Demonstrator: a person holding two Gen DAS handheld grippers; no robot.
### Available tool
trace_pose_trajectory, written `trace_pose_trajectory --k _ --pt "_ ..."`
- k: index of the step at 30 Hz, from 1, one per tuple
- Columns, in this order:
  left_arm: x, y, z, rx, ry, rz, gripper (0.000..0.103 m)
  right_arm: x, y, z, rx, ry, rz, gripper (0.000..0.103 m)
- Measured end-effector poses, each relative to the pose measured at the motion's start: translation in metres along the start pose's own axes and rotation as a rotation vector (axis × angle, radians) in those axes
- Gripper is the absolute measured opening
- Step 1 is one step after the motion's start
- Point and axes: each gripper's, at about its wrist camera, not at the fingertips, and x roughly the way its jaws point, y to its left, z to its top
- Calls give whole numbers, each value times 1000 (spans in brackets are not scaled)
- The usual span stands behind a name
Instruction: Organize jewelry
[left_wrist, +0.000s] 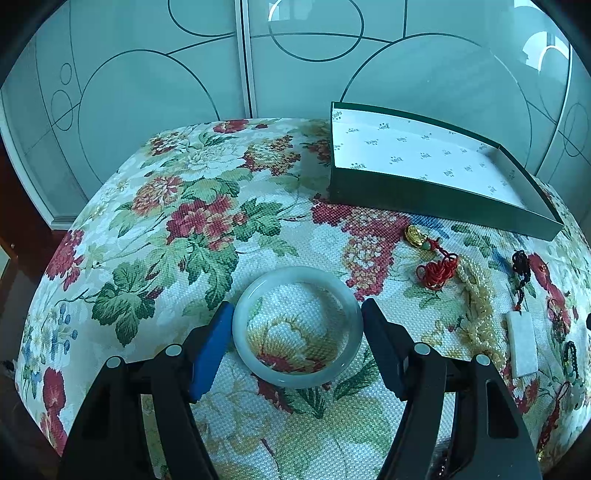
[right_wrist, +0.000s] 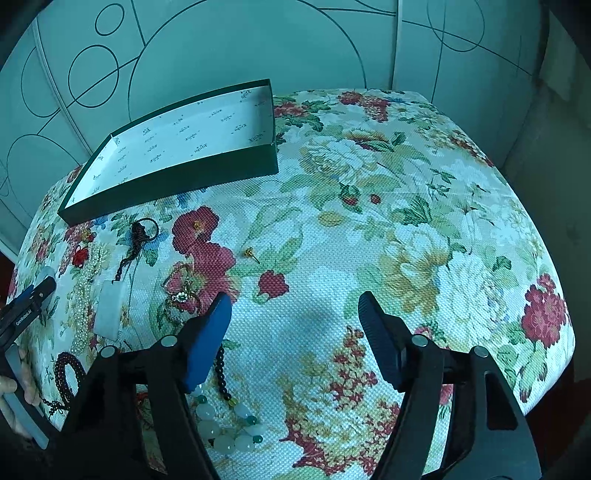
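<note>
A pale green jade bangle (left_wrist: 242, 325) lies flat on the floral cloth between the open jaws of my left gripper (left_wrist: 297, 325); the fingers flank it closely. An empty dark green box (left_wrist: 436, 199) with a white printed lining stands at the back; it also shows in the right wrist view (right_wrist: 170, 181). A gold charm on a red knot (left_wrist: 430, 258), a pearl strand (left_wrist: 480, 314) and a white jade pendant on a black cord (left_wrist: 521, 343) lie right of the bangle. My right gripper (right_wrist: 295, 332) is open and empty over bare cloth, with a bead bracelet (right_wrist: 229, 432) under its left finger.
In the right wrist view a gold stud earring (right_wrist: 250, 254), a gold ring and chain (right_wrist: 183, 291) and a dark bead bracelet (right_wrist: 68, 373) lie on the cloth (right_wrist: 406, 221). The left gripper's tip (right_wrist: 33, 295) shows at the left edge. Glass sliding doors stand behind.
</note>
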Motion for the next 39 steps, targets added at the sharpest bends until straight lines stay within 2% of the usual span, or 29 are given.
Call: trace_pose_trajectory --k 2,4,11,14,16,20,25,28,39 --pt "0 1 1 -1 -5 3 70 6 3 4 -20 -8 12 61" --pt "0 2 1 -3 -8 5 70 13 5 8 -34 -1 26 51" --pt "0 3 2 -15 -17 9 70 29 14 19 -74 2 50 45" --pt "-1 2 3 -18 -21 7 70 31 19 22 -94 -3 53 37" --pt "-2 1 3 -17 -24 4 70 33 22 22 -107 -7 59 28" --pt "-2 -2 3 -15 -25 0 70 33 24 20 -125 -18 44 26" --pt "-1 -5 1 -13 -24 -5 70 33 23 18 -132 -42 16 8" --pt "-1 -6 1 -14 -24 -6 70 32 20 17 -122 -51 20 2" --pt "-4 -6 2 -19 -32 -4 70 27 14 13 -92 -61 44 2"
